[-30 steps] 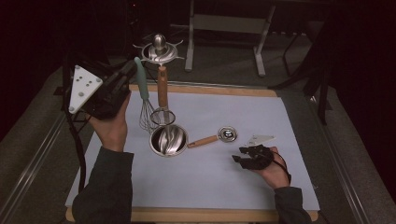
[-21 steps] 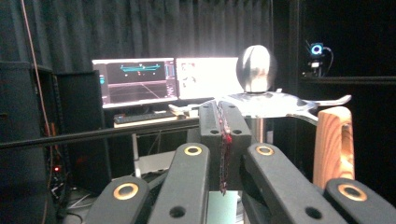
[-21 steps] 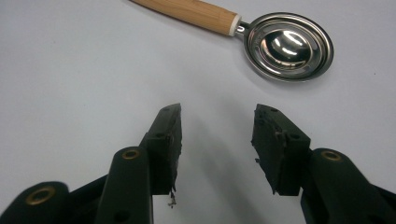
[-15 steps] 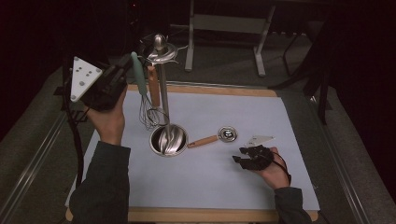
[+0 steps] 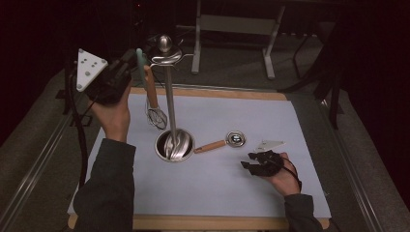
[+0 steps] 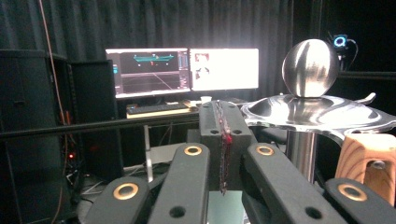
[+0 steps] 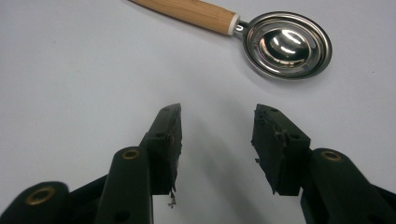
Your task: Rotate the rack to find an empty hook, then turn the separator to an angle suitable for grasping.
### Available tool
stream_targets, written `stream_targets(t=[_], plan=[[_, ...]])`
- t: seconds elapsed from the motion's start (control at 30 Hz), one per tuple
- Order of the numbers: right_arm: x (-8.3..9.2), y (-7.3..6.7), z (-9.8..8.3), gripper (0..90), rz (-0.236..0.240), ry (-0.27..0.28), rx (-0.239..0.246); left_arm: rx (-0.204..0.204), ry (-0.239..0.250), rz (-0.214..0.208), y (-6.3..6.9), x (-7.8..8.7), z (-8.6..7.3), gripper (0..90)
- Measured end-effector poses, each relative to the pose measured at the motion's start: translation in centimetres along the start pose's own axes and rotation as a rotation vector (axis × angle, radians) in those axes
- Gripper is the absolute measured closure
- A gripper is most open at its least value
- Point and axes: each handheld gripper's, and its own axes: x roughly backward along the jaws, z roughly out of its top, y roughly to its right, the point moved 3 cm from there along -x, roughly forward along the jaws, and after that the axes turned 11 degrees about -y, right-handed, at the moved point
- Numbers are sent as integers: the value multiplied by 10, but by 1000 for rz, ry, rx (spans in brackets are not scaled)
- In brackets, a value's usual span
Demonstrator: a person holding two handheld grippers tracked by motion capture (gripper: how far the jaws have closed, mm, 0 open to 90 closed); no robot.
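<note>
Left gripper (image 5: 129,65) raised beside the top of the utensil stand (image 5: 167,53), jaws clamped on the mint-green handle of the whisk (image 5: 155,116); whisk hangs off the table, wire head near the stand's pole, above the white mat (image 5: 241,193); wooden handle (image 6: 366,158) hangs just beside it; right gripper (image 5: 251,163) rests low on the mat, jaws apart, nothing between; ladle (image 7: 285,44) lies just ahead.

Your stand (image 5: 170,104) rises from the mat (image 5: 145,193); the whisk (image 5: 153,111) hangs just left of its pole, the spoon (image 5: 227,141) lies to its right.
</note>
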Motion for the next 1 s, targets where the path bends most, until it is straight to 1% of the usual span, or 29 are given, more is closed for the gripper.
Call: stream_targets(t=[0.17, 0.23, 0.3, 0.37, 0.5, 0.53, 0.7, 0.8, 1.0], plan=[[1, 1, -1, 525, -2, -1, -3, -10, -14, -11, -3, 4, -3, 884], [0, 1, -1, 525, -2, -3, -4, -11, -16, -21, -4, 7, -7, 875], [0, 1, -1, 525, -5, -7, -3, -10, -28, -23, -7, 9, -12, 870], [0, 2, -1, 525, -9, -9, 0, -7, -46, -22, -11, 10, -19, 869], [-1, 2, -2, 525, -10, -13, -4, 21, -81, -14, -22, 12, -37, 866], [-1, 2, -2, 524, -11, -15, -3, 24, -98, -9, -25, 12, -43, 865], [-1, 2, -2, 524, -13, -17, -1, 49, -147, 1, -33, 11, -65, 864], [-1, 3, -2, 525, -12, -15, -3, 55, -172, 5, -35, 10, -75, 863], [2, 4, -2, 525, -16, -3, -3, 73, -211, -10, -33, 10, -99, 838]])
